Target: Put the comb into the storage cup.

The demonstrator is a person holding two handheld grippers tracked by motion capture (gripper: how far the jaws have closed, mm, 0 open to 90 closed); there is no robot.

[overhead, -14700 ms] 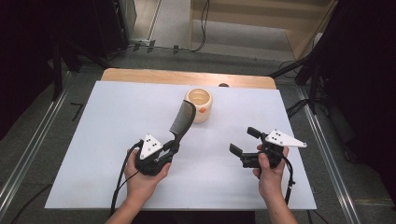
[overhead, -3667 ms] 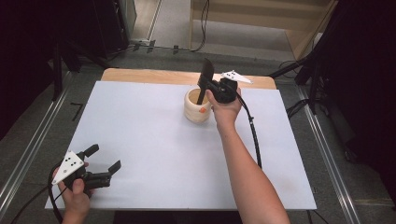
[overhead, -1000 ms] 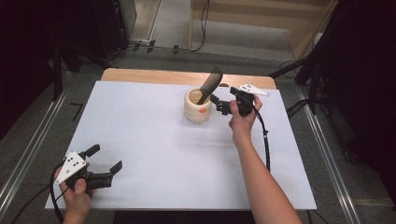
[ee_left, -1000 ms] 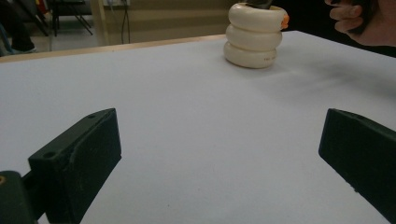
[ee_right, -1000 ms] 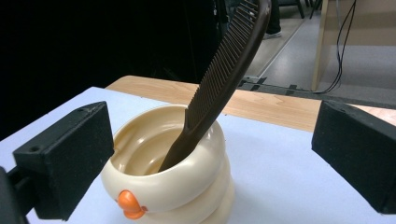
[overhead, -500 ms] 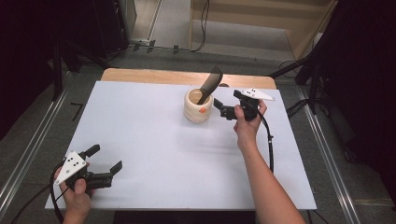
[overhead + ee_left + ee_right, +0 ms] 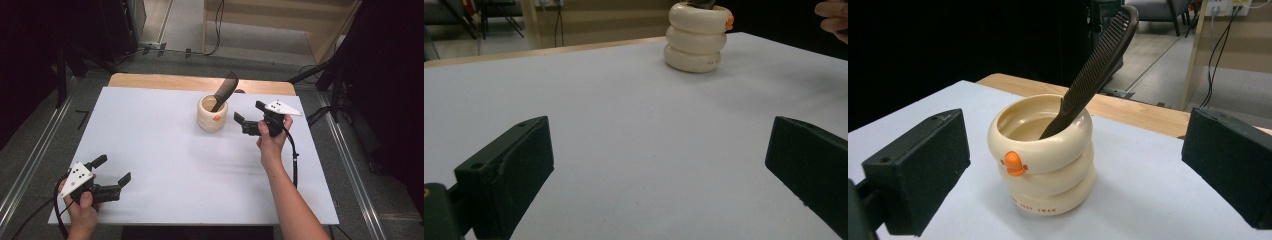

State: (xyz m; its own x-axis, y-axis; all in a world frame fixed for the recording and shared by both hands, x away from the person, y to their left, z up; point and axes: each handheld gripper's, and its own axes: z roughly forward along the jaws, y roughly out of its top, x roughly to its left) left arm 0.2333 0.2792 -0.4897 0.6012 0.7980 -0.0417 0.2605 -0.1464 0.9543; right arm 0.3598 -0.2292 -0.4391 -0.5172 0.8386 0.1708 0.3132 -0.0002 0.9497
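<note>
A cream ringed cup [image 7: 212, 114] [image 7: 1044, 152] [image 7: 695, 36] with an orange beak stands at the far middle of the white table. A dark comb [image 7: 225, 90] [image 7: 1095, 65] leans in it, teeth end up and tilted to the right. My right gripper [image 7: 248, 118] [image 7: 1073, 170] is open just right of the cup, jaws pointing at it with nothing between them. My left gripper [image 7: 112, 170] [image 7: 659, 170] is open near the front left corner, resting low over the table, nothing in it.
The white table top [image 7: 160, 150] lies on a wooden board [image 7: 150, 82] whose far edge shows behind the cup. Metal rails [image 7: 30, 165] run along both sides. A cable [image 7: 292, 160] trails from the right gripper along the forearm.
The right gripper let go of the comb in the cup and has drawn back toward the person and down, away from the cup. The left gripper has stayed put.
</note>
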